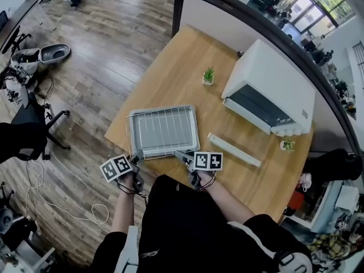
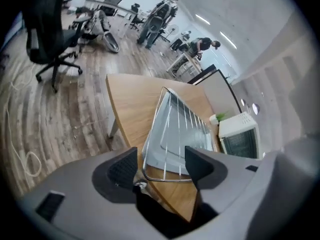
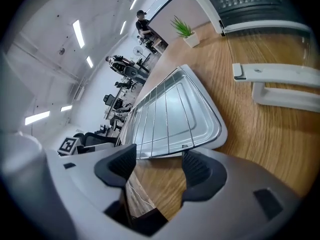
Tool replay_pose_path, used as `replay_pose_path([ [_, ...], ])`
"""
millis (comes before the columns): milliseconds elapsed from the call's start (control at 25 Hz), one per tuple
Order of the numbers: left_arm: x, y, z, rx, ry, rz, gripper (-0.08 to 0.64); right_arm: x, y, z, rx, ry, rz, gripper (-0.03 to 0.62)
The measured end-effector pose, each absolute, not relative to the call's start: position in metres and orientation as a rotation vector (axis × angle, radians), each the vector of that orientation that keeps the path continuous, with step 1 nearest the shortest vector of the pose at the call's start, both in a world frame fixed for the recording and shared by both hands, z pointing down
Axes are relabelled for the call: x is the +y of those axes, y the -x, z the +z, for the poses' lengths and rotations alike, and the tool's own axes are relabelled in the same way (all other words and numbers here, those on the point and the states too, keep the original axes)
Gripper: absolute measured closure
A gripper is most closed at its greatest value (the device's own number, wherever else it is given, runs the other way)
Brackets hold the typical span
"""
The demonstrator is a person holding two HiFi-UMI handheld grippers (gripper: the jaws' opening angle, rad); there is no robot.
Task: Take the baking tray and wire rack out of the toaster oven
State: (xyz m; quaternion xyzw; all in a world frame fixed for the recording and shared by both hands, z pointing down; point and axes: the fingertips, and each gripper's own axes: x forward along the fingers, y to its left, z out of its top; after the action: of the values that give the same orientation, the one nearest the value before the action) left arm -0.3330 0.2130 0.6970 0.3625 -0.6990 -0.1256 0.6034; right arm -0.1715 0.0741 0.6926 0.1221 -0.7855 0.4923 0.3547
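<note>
Silver rectangular metal baking tray (image 1: 195, 124): out of the boxy white toaster oven (image 1: 273, 92), flat on the pale wooden bench (image 1: 170, 78), well apart from the oven's front and toward us.
Thin steel wire rack (image 1: 162, 131): lying on top of the tray, its frame overhanging the tray rim on the side away from the oven.
Our left gripper (image 2: 160, 166): released; the jaws stand wide, with the rack's rounded corner wire between them at the end farthest from the oven, and the pads do not press on it.
Our right gripper (image 3: 157, 166): released too; the jaws are apart and empty, their tips just short of the rack's edge farthest from the oven.
Task state: we judge both pieces already out of the oven, with nothing held.
Handling, tray: we expect it to be light and stiff, with smooth sheet metal that could slip in the pads. We would take the flat rim at the corners away from the oven and keep it level.
Handling, rack: light, a little springy and loose on the tray, so it may slide if the tray tilts. We would pinch the outer frame wire, not the thin cross wires.
Risk: pinching rim and frame wire together may let one slip free.
Other things: a long white bar (image 1: 233, 149) lies just in front of the oven; a small green potted plant (image 1: 209, 75) stands near the oven's side.
</note>
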Motion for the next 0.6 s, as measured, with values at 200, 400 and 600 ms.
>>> replay_pose_path([
  [200, 0.212, 0.341, 0.703, -1.714, -0.89, -0.118, 0.264, 0.078, 0.171, 0.693, -2.006, -0.281, 1.254, 0.287],
  [400, 0.201, 0.333, 0.713, -1.68, -0.918, -0.095, 0.253, 0.093, 0.169, 0.693, -1.903, -0.209, 1.343, 0.264],
  [600, 0.205, 0.336, 0.716, -1.692, -0.912, -0.061, 0.253, 0.09, 0.162, 0.695, -1.938, -0.237, 1.27, 0.265],
])
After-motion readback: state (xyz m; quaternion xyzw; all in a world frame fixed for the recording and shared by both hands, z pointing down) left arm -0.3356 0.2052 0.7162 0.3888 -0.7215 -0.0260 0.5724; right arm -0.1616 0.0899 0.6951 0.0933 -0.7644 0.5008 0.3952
